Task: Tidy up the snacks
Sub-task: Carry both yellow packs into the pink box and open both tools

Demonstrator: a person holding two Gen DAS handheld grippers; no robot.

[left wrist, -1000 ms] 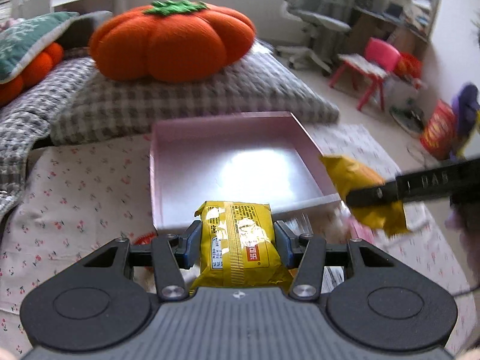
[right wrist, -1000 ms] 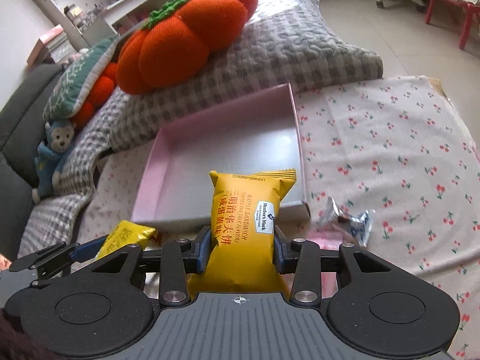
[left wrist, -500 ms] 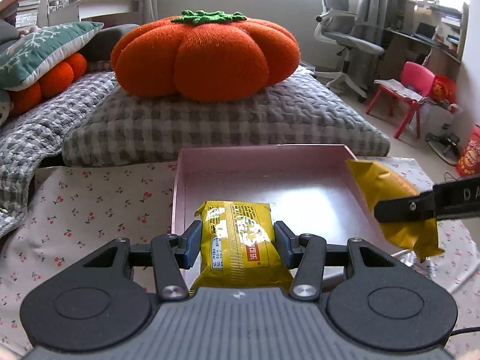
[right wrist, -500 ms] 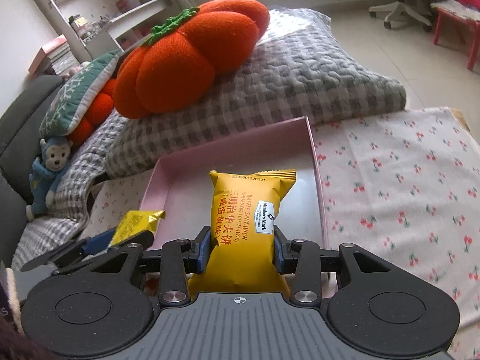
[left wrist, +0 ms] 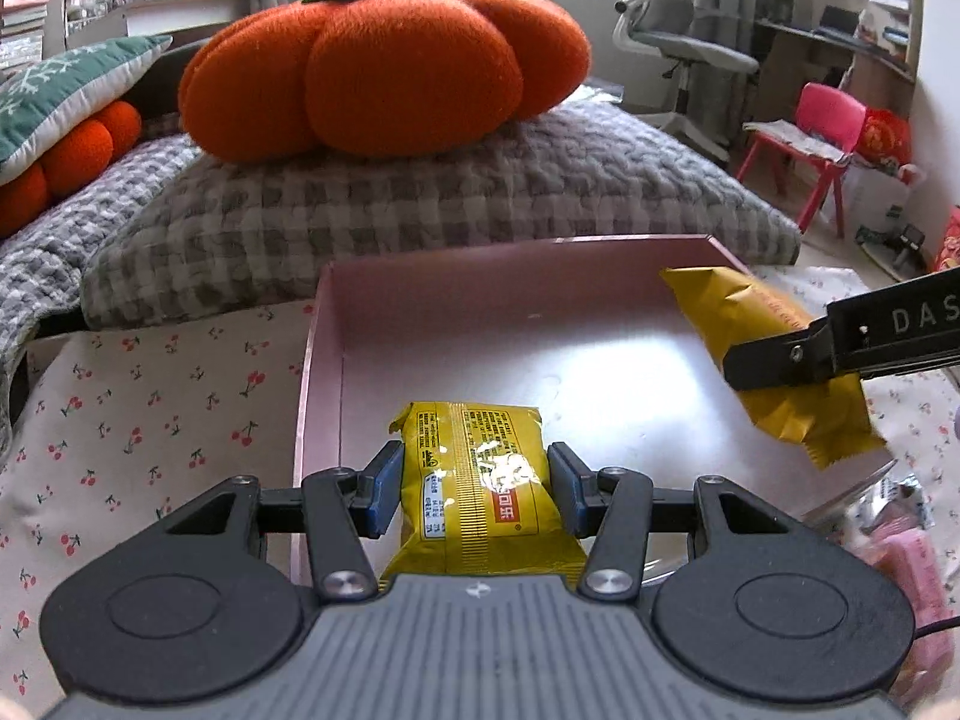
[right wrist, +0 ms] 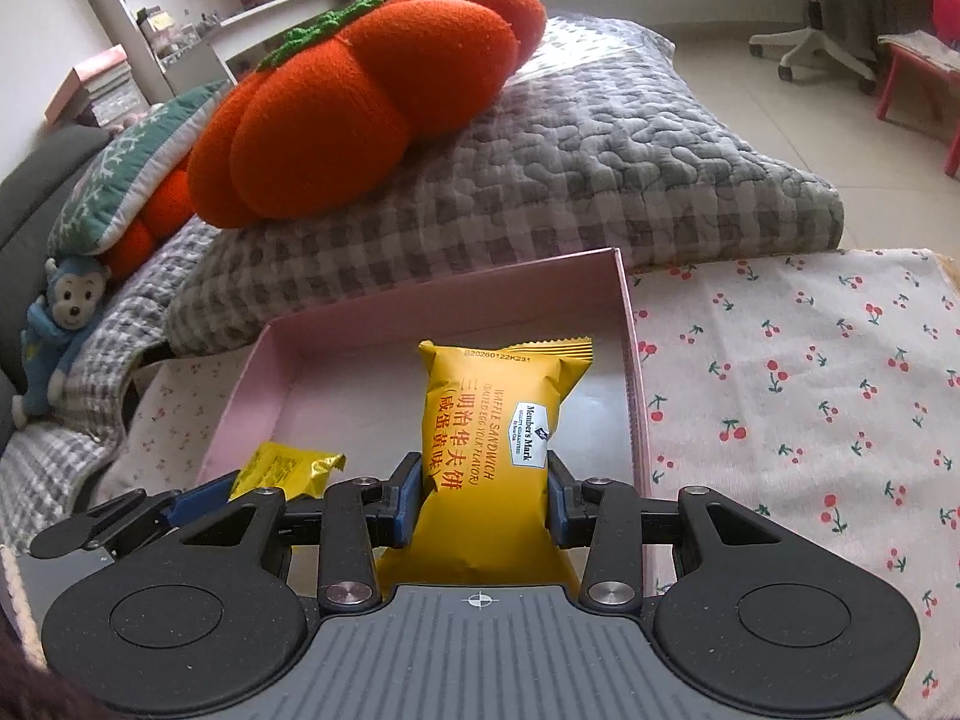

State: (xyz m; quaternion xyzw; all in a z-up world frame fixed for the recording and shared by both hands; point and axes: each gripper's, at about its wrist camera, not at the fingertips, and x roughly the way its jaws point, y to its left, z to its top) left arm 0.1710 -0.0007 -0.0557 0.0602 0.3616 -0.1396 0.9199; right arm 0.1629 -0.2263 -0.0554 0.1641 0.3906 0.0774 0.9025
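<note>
Both grippers are hovering over the pink tray [left wrist: 324, 360] (nothing in it yet). Left gripper [left wrist: 474, 492] is clamping a yellow snack pack [left wrist: 480, 480], right gripper [right wrist: 480, 492] clamping a waffle sandwich pack [right wrist: 498, 414]; more wrappers [left wrist: 894, 504] are waiting beside the tray.

My left wrist camera sits just behind my left gripper [left wrist: 474, 489] and looks forward and downward along its fingers, close over the near left corner of the pink tray [left wrist: 327, 300]. My right wrist camera rides the same way behind my right gripper [right wrist: 480, 495], tilted down over the tray's near right part, equally close. Both views share the tray, the orange pumpkin cushion [left wrist: 384, 66] on the grey checked quilt [right wrist: 600, 180] beyond it, and the cherry-print cloth [right wrist: 810, 390]. Each camera also catches the other gripper at its edge.
</note>
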